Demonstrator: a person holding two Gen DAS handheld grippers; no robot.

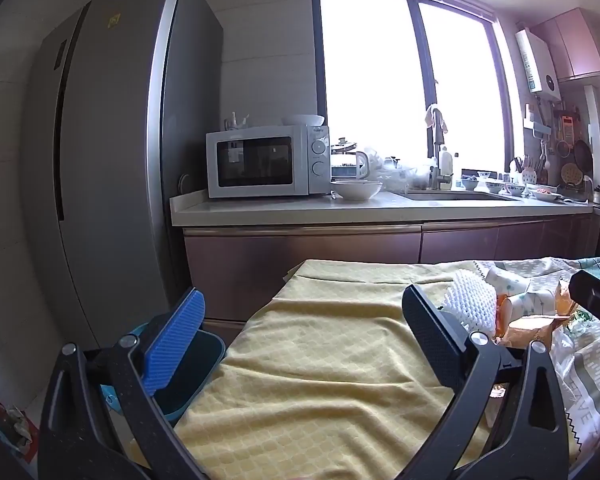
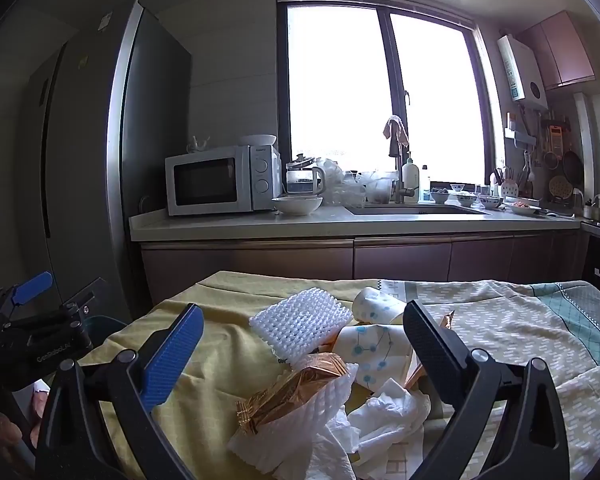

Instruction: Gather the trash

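Note:
A pile of trash lies on the cloth-covered table (image 2: 204,344): a white foam fruit net (image 2: 300,322), a gold foil wrapper (image 2: 296,390), patterned paper cups (image 2: 374,350), crumpled white tissue (image 2: 388,412). My right gripper (image 2: 300,344) is open, its jaws wide on either side of the pile, holding nothing. My left gripper (image 1: 304,320) is open and empty over the yellow cloth (image 1: 320,360), left of the pile; the foam net (image 1: 472,300) and cups (image 1: 520,300) show past its right finger. A teal bin (image 1: 188,372) sits below the table's left edge.
A grey fridge (image 1: 100,160) stands at left. Behind the table runs a counter (image 1: 340,208) with a microwave (image 1: 266,162), a white bowl (image 1: 356,190), a sink and dishes under a bright window. The left gripper's body (image 2: 40,332) shows at left in the right wrist view.

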